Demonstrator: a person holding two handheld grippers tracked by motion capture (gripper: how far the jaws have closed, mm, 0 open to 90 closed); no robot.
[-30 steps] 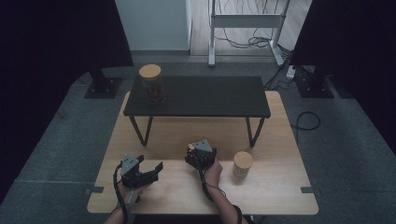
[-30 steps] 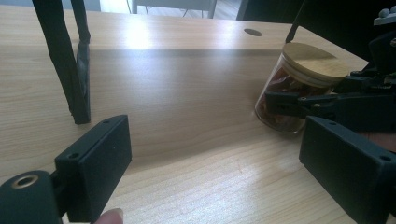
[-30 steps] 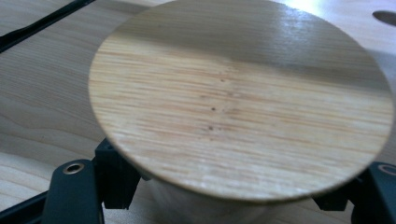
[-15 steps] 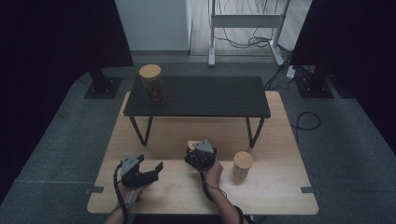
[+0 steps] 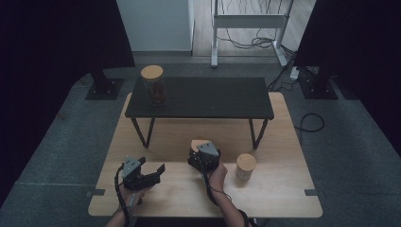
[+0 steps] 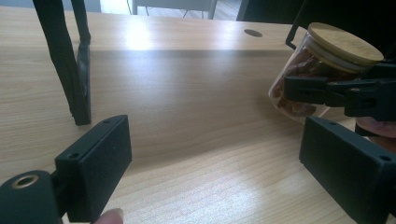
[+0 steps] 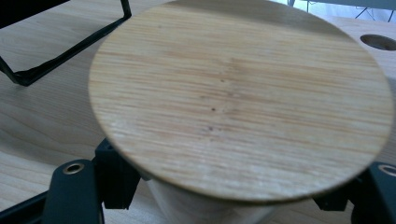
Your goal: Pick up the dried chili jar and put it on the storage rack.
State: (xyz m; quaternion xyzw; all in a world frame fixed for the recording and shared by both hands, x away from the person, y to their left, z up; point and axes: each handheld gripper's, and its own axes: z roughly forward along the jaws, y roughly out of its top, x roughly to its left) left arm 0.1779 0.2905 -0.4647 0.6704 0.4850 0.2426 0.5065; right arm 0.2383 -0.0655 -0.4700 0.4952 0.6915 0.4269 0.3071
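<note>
Right gripper (image 5: 202, 153) of mine is clamped on a jar (image 6: 322, 74) with a wooden lid (image 7: 240, 100), sitting mid-frame in the high view, just below the black bench (image 5: 201, 97). From my left gripper's camera that jar is at the upper right, tilted, reddish stuff inside, off the wooden table (image 5: 156, 142). Left gripper (image 5: 144, 174) is lower left in the high view, jaws wide apart with nothing between them. Second jar (image 5: 246, 166) stands just right of my right hand, and a third jar (image 5: 154, 85) sits on the bench's left end.
</note>
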